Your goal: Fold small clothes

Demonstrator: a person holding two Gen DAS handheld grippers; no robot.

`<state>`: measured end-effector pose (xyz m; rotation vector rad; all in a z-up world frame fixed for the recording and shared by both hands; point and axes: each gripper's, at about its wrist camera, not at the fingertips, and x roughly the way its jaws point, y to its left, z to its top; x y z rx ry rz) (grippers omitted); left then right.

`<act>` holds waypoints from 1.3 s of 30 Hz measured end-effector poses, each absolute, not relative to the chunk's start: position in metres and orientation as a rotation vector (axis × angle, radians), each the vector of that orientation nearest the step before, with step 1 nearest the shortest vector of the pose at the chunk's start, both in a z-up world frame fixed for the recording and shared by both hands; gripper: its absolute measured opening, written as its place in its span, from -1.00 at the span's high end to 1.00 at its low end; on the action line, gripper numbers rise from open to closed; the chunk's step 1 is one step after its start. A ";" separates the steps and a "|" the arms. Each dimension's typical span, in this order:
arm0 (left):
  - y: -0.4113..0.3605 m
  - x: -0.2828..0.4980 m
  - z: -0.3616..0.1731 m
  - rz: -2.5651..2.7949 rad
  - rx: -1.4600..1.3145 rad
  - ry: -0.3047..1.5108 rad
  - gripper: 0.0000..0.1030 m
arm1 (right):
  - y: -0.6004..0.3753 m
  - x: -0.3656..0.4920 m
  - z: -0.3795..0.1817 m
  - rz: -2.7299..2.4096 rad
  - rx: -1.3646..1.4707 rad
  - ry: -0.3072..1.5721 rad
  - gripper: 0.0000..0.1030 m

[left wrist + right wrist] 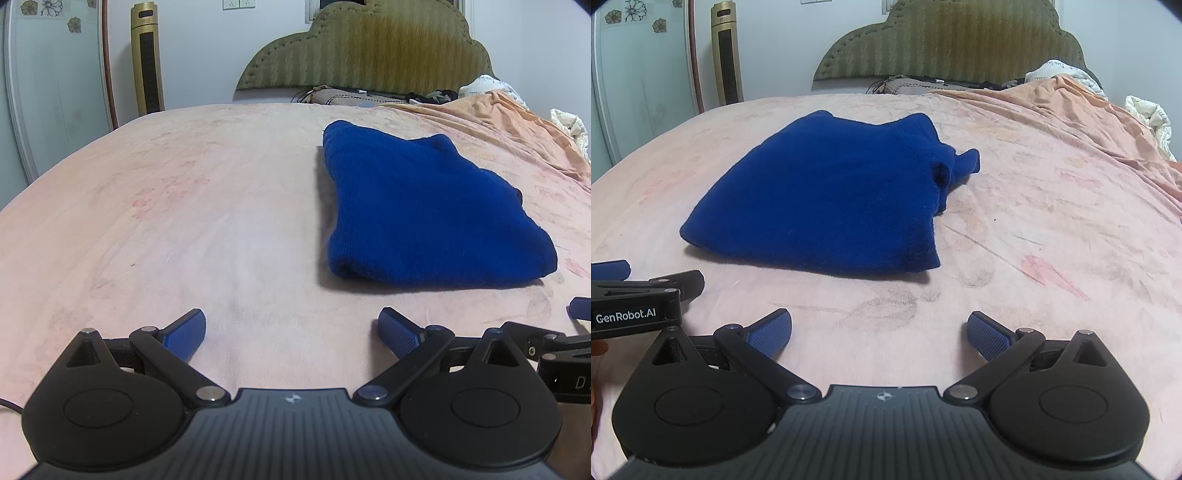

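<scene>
We've got both tools low over the bed, side by side, nothing in either. Left gripper: jaws spread wide, pads well apart, empty. Right gripper: same, wide open and empty, w/ the left tool's body showing at its 9 o'clock.

The blue knit garment lies on the pink bedsheet, already doubled into a rough bundle. From the left wrist view it sits at about 1 o'clock of the jaws; from the right wrist view at 11 o'clock, i.e. between the two tools and ahead of both, near but not touching. A loose flap (sleeve or corner, can't tell which) sticks out at the bundle's 2–3 o'clock side in the right view.

Handling, as we judge it: soft, thick, fuzzy knit, light, no stiffness, so it'll sag and drape when lifted from one point. Not slippery; ribbed pads should bite well. Layers may slide apart if we pinch only the top one. Not fragile, tho the knit could snag or stretch.

Where to grab: we'd take the near edge at its two corners, one per gripper, pinching thru all layers. The stray flap likely wants tucking first, right gripper being closer. Sheet underneath is loose, so pinch shallow to avoid catching it.
</scene>
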<state>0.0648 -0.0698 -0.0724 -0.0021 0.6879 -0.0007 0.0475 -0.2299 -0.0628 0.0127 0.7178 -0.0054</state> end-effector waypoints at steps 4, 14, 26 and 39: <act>-0.070 0.065 -0.072 -0.003 0.005 0.691 -0.95 | -0.234 0.046 -0.059 0.000 0.024 0.706 -0.98; -0.070 0.064 -0.071 -0.004 0.011 0.697 -0.95 | -0.237 0.045 -0.056 0.027 0.053 0.707 -0.98; -0.071 0.062 -0.068 -0.006 0.027 0.705 -0.95 | -0.232 0.044 -0.055 0.053 0.032 0.698 -0.98; -0.064 0.053 -0.058 -0.031 -0.010 0.658 -0.96 | -0.232 0.041 -0.051 0.054 0.024 0.674 -0.98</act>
